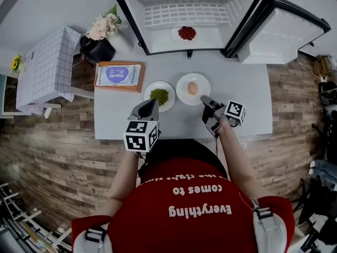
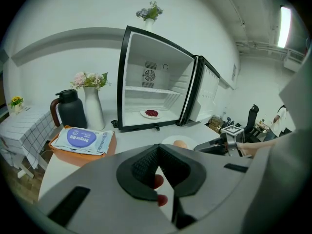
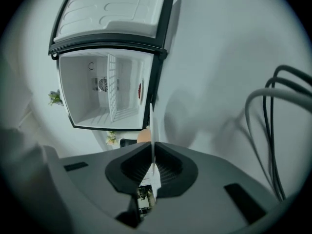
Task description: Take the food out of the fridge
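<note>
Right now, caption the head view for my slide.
Right gripper clamps the rim of the egg plate beside a plate of green food; a plate of red food sits in the open fridge.

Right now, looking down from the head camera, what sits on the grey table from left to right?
Jug → wipes pack → green-food plate → egg plate.

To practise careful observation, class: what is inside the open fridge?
The fridge holds one white plate of red food on its floor, beneath a bare wire shelf. A fan grille shows on the back wall. The food covers the plate's middle.
</note>
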The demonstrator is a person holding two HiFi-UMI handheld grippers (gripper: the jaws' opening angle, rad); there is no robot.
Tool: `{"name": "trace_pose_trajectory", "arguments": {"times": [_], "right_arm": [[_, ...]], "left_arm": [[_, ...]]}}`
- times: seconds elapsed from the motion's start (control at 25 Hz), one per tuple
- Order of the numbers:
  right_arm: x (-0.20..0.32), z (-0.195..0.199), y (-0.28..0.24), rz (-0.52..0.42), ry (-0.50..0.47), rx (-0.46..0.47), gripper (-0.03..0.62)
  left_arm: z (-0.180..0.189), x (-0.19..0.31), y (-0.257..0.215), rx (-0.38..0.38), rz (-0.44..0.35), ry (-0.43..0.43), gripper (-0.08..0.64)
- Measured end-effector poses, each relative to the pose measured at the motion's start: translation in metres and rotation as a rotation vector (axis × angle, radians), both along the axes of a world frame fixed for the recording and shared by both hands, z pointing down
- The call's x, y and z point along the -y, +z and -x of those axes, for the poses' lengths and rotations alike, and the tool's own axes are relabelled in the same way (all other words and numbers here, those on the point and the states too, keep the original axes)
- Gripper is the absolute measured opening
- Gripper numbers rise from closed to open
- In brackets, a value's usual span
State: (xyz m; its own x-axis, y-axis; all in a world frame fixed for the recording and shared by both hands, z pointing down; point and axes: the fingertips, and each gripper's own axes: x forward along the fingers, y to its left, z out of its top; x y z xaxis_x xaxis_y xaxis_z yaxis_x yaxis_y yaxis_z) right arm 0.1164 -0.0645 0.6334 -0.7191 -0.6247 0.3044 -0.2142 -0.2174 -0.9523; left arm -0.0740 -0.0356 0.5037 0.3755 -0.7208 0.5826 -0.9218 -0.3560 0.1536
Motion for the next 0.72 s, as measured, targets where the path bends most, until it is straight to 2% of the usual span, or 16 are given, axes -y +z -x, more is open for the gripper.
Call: {"name": "trace_pose_trajectory", "arguments": {"times": [0.44, 0.72], "right_arm": [[-0.005, 0.009, 0.042, 0.110, 0.008, -0.087, 0.028], [-0.008, 0.006, 0.056, 0.175, -0.033, -0.264, 0.029]], "left_arm": [[-0.003, -0.013, 0.015, -0.020, 0.026, 0.004, 0.006], [-0.001, -0.018, 0.014, -0.011, 0.017, 0.008, 0.006]]}}
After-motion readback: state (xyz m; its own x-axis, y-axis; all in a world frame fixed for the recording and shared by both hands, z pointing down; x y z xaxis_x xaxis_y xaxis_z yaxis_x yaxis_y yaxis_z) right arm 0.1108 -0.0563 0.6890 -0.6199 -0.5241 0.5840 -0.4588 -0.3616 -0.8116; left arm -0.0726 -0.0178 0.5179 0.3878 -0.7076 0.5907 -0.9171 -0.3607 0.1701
